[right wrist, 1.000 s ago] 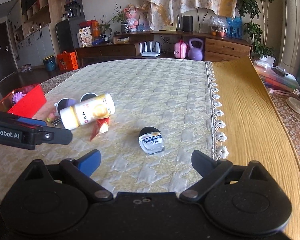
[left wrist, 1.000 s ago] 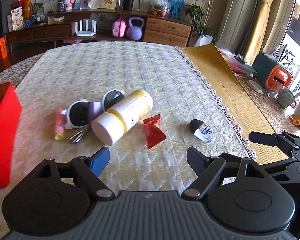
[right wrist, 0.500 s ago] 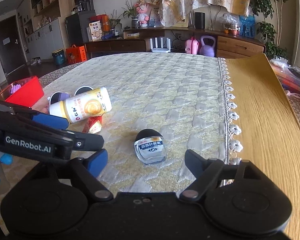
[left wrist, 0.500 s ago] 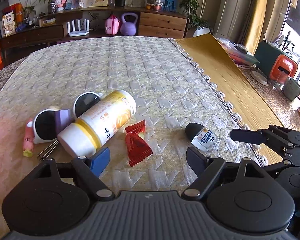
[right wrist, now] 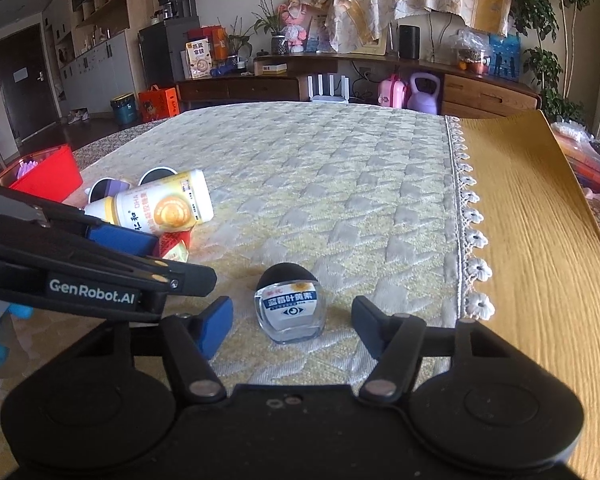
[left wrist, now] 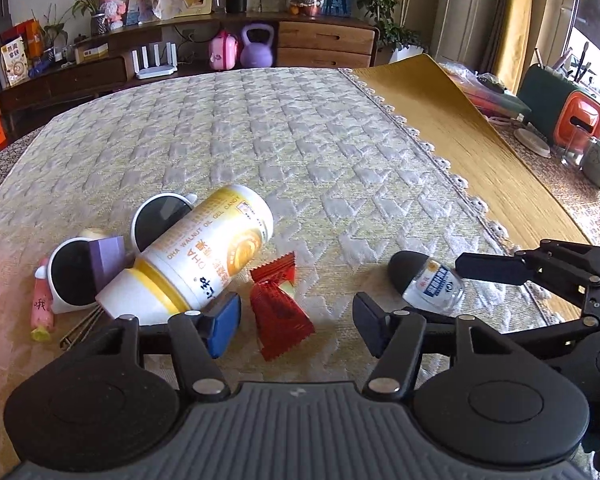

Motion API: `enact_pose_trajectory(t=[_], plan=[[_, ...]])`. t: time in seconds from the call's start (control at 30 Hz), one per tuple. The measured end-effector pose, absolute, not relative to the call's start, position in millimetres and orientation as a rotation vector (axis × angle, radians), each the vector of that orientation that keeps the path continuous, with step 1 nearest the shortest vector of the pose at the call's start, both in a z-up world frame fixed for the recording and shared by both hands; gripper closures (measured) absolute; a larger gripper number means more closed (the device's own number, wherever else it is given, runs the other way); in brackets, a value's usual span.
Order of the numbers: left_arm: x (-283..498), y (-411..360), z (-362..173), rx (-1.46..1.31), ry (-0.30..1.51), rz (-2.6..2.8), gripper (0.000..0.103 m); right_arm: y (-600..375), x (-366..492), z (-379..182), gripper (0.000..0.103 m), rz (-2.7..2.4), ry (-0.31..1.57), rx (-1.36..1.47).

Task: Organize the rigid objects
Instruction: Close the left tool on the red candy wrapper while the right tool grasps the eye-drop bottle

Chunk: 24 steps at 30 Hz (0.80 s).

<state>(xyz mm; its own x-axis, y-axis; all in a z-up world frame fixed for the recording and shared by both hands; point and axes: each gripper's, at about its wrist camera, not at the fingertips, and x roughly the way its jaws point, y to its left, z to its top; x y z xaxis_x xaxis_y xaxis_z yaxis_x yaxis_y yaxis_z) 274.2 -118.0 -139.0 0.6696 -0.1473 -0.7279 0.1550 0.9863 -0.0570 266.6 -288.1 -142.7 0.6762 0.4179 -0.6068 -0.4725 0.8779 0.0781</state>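
small clear glass bottle with black dome cap and white-blue label [right wrist: 290, 306] lies on its side on quilted cream cloth of bench [right wrist: 340, 168], base toward camera. likely light, stiff, slick glass, breakable if dropped; best hold across flat sides of body, not round cap. right tongs [right wrist: 292, 326] spread wide, empty, bottle between tips, touching neither. left tongs [left wrist: 298, 322] also wide, empty, over red foil candy wrapper [left wrist: 278, 314], beside toppled white-yellow supplement bottle [left wrist: 198, 262]. red plastic bin [right wrist: 46, 178] far left.
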Motion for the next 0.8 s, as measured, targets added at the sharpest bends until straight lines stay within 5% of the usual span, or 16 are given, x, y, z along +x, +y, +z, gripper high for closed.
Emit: enact_pose_trajectory(t=[0.43,0.8], plan=[[276.4,-129.2,-138.6,0.087,0.793,-0.175,0.079,-277.8,264.3,-142.7,0.064,0.469,0.642,-0.145],[261.7,-120.7,-125.1,0.077,0.788,-0.181,0.082,-275.4,243.7,-129.9,0.064,0.447,0.668,-0.089]])
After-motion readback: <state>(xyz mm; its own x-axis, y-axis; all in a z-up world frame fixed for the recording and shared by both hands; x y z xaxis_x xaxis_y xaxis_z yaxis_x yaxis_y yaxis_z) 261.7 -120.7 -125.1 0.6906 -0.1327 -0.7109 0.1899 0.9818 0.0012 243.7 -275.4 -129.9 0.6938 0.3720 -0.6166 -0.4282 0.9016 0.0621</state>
